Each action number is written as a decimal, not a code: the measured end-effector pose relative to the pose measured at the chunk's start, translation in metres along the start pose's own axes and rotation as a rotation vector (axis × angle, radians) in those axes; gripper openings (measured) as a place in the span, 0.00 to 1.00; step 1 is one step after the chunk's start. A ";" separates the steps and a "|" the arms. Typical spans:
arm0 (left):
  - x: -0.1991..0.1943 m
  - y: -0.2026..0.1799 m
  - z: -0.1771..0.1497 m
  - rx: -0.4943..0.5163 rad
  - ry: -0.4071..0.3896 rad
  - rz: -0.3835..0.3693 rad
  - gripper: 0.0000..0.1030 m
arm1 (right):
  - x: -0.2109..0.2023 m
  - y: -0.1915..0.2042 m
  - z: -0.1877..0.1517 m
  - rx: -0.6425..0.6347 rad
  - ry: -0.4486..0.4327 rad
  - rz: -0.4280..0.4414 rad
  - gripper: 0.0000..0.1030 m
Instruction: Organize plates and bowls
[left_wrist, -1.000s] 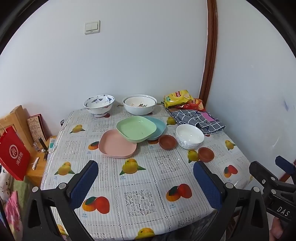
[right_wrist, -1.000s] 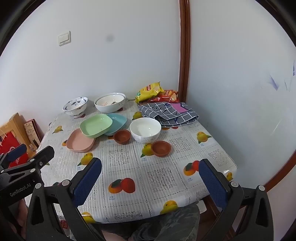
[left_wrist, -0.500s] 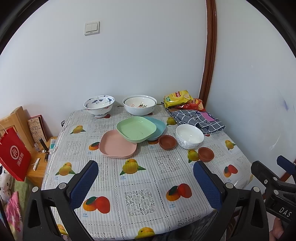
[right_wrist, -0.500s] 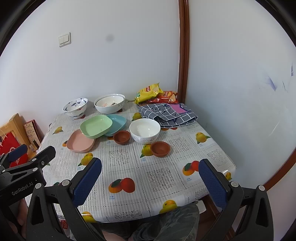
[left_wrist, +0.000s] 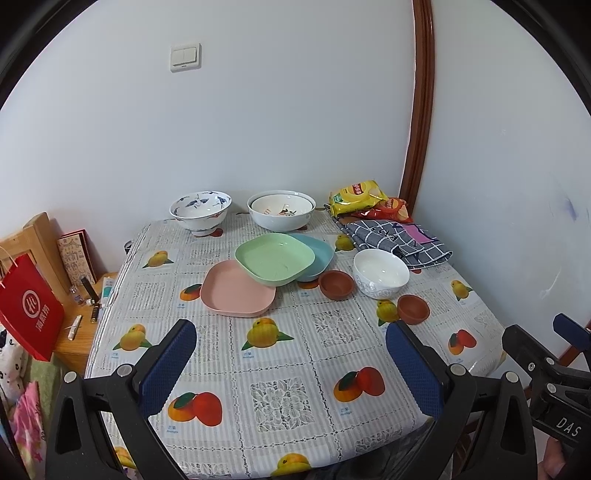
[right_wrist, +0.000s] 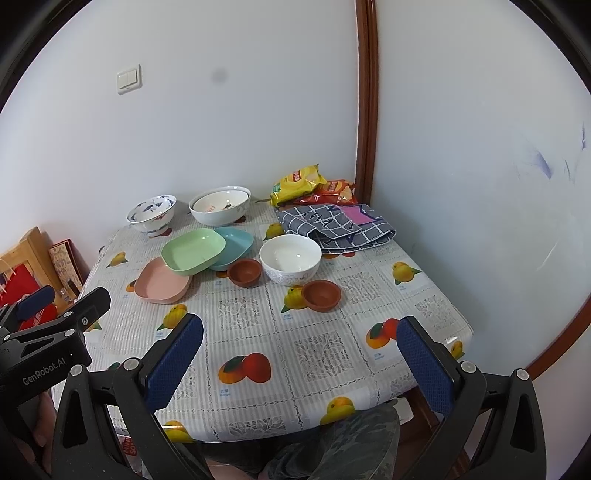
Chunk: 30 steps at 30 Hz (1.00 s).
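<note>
three pastel plates (left_wrist: 275, 265), overlapping

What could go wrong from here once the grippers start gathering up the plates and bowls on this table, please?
The green plate lies tilted across the pink plate and the blue plate; lifting either lower one could tip it off. The small brown bowl sits close beside the white bowl, so a wide-open right gripper reaching for one may knock the other. Both grippers are open and empty.
</note>
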<state>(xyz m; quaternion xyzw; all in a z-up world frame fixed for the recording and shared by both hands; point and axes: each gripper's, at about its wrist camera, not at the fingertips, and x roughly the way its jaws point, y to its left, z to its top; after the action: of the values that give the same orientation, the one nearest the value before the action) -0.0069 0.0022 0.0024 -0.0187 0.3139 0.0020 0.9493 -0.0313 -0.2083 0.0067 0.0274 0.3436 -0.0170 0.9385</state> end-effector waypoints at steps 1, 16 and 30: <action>0.000 0.000 0.000 0.000 0.000 -0.001 1.00 | 0.000 0.000 0.000 0.002 0.000 0.001 1.00; -0.001 0.000 0.001 0.002 -0.002 0.005 1.00 | -0.003 -0.001 -0.001 0.005 -0.004 0.008 1.00; -0.001 0.000 0.001 0.003 -0.002 0.006 1.00 | -0.004 -0.001 -0.001 0.006 -0.005 0.007 1.00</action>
<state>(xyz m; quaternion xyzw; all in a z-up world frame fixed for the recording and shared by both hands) -0.0067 0.0024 0.0040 -0.0166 0.3129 0.0042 0.9496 -0.0346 -0.2088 0.0088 0.0315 0.3410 -0.0147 0.9394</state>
